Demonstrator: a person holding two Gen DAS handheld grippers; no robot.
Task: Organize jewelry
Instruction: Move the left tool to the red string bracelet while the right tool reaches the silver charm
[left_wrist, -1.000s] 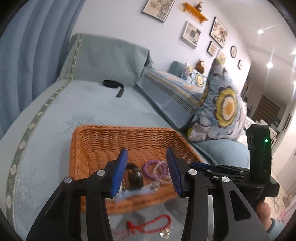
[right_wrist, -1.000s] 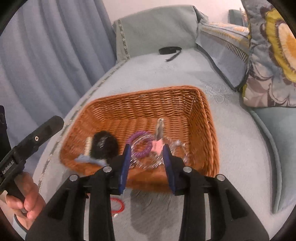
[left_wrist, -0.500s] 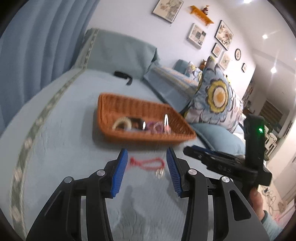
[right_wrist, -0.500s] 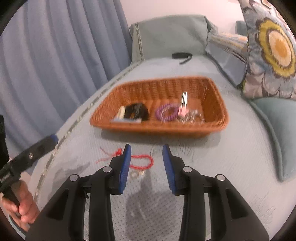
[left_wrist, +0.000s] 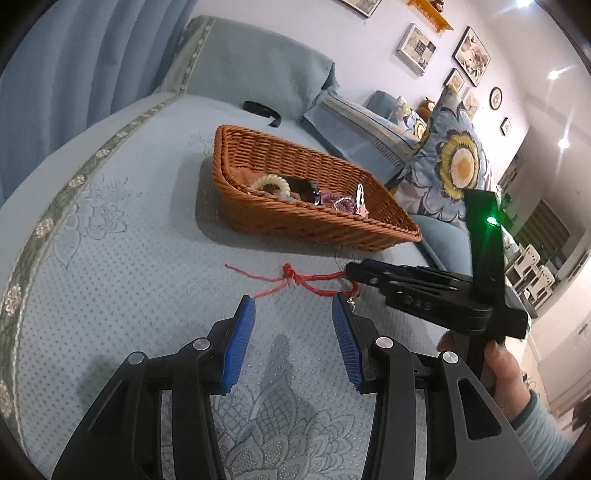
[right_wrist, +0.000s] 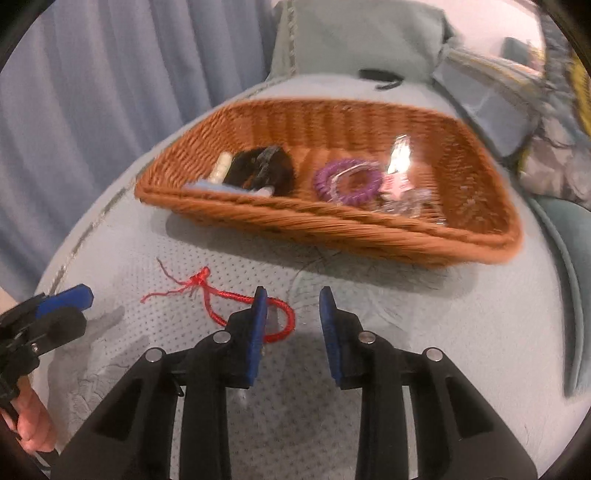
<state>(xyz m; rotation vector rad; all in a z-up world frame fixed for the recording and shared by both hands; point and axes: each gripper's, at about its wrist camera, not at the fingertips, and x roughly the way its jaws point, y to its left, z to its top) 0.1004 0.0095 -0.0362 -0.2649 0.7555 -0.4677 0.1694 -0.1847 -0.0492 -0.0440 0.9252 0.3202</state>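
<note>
A red cord bracelet (left_wrist: 295, 281) with a small metal charm lies on the blue bedspread in front of a wicker basket (left_wrist: 325, 225). It also shows in the right wrist view (right_wrist: 221, 295). The basket (right_wrist: 369, 229) holds a purple coil hair tie (right_wrist: 347, 181), a black hair piece (right_wrist: 262, 170), a cream ring (left_wrist: 269, 182) and a pink clip (right_wrist: 397, 173). My left gripper (left_wrist: 293, 306) is open and empty just short of the cord. My right gripper (right_wrist: 291, 299) is open, low over the cord's loop, its left finger covering part of it.
A black strap (left_wrist: 262, 110) lies far back on the bed. Flowered pillows (left_wrist: 458, 166) and a folded quilt stand to the right of the basket. A blue curtain (right_wrist: 110, 92) hangs along the left.
Both grippers pulled back from above the basket and came down toward the red cord. The right gripper now sits right over the cord's loop. Both stay open.
</note>
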